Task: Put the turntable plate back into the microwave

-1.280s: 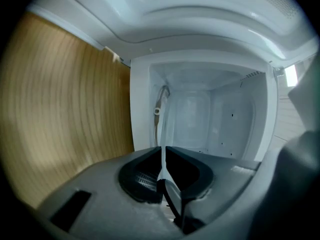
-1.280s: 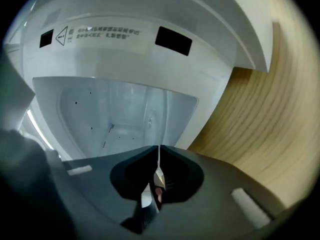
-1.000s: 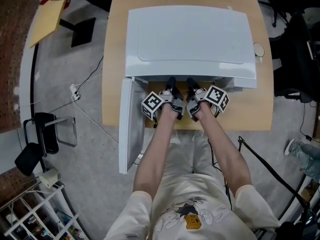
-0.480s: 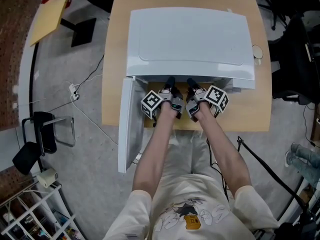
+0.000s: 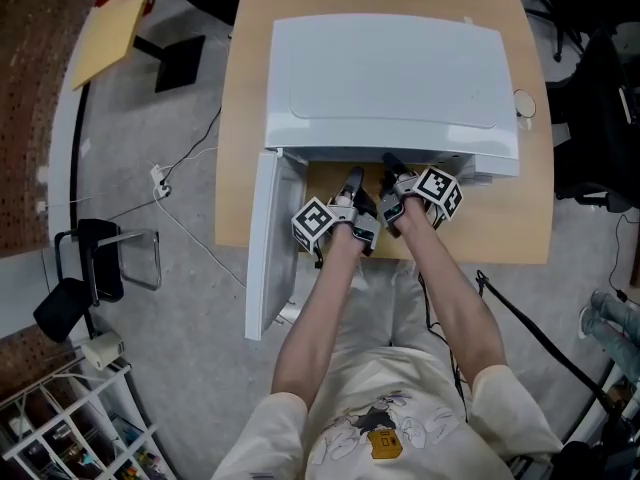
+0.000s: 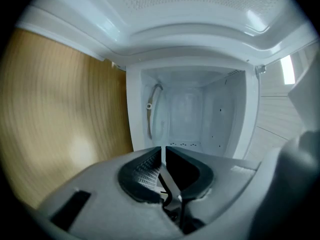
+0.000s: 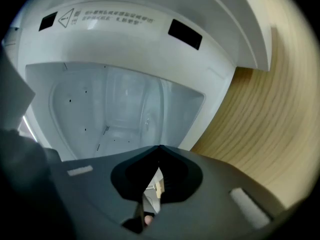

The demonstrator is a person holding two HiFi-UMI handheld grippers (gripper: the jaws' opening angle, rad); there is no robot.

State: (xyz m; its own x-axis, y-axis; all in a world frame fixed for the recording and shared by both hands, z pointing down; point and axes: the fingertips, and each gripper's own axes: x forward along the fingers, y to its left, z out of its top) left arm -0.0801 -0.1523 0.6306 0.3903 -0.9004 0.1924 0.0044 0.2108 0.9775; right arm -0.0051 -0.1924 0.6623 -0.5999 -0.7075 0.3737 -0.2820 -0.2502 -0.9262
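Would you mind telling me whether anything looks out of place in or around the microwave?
Nothing stands out. The microwave sits level on the table, its door swung open, and the glass plate lies against the cavity floor; its exact seating is unclear.

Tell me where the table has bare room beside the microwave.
Free: the table strip left of the microwave, and the table's front right corner. Crowded: the microwave's open front, where the left tool and right tool work.
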